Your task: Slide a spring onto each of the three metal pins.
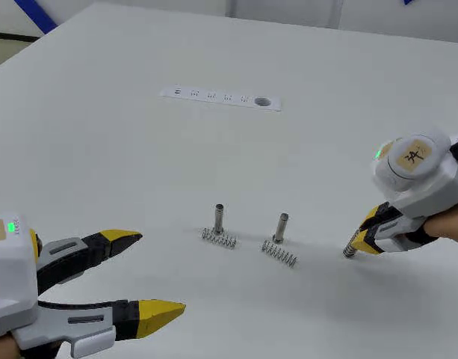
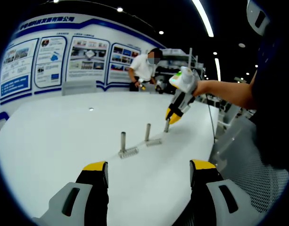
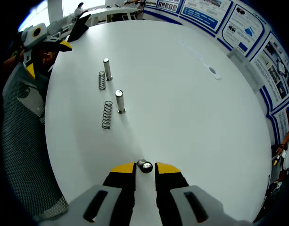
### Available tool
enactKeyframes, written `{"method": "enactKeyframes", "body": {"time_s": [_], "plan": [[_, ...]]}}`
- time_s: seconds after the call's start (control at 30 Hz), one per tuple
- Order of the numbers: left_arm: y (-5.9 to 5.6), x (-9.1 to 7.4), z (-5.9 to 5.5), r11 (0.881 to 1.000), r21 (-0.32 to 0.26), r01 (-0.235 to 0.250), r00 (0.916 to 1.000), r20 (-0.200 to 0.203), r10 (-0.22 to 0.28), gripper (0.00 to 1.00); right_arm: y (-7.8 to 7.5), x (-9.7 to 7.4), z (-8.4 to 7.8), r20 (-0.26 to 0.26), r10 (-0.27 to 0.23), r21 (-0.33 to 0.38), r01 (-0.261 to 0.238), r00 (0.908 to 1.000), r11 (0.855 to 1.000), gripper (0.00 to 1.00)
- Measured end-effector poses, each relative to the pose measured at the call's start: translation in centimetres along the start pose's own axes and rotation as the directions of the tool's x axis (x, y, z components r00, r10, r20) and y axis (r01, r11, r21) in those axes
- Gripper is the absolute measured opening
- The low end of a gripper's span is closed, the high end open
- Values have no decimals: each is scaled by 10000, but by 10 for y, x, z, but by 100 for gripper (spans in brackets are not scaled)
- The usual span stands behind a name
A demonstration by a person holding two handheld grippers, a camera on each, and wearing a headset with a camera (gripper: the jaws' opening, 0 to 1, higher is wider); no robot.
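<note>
Two metal pins stand upright mid-table, the left pin [image 1: 219,218] and the middle pin [image 1: 281,226]. A loose spring [image 1: 219,238] lies flat in front of the left pin, and a second spring [image 1: 279,253] lies by the middle one. My right gripper [image 1: 361,241] is at the right, tips down on the third pin [image 3: 144,165], which carries a coiled spring [image 1: 350,250]. Its jaws are drawn in close on both sides of that spring. My left gripper [image 1: 150,273] hovers open and holds nothing at the near left, well short of the pins.
A white power strip [image 1: 217,97] lies flat on the far side of the white table [image 1: 101,134]. In the left gripper view a person [image 2: 144,70] stands beyond the table. The table's near edge and a mesh chair [image 3: 26,155] lie close to the pins.
</note>
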State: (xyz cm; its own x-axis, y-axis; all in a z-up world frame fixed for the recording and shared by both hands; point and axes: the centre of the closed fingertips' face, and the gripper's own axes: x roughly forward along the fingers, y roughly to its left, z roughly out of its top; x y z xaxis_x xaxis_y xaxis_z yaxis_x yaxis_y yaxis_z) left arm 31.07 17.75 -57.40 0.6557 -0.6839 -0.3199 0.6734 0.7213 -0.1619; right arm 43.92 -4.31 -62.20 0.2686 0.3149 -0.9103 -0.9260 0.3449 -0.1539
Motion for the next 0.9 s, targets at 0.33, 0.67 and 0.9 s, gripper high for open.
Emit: {"method": "enactKeyframes", "body": {"time_s": [0.33,0.67,0.9], "plan": [[0,-1,0,10000,18,-1,10000,16,0,72,1,-6,11,312,-186,-198,192,9993,9996,19],[0,0,1,10000,54,-19,10000,15,19,72,10,-6,33,818,-58,-545,103,9966,9985,19],[0,-1,1,10000,45,-35,10000,35,35,71,24,5,39,847,346,-704,-287,9958,9971,19]]}}
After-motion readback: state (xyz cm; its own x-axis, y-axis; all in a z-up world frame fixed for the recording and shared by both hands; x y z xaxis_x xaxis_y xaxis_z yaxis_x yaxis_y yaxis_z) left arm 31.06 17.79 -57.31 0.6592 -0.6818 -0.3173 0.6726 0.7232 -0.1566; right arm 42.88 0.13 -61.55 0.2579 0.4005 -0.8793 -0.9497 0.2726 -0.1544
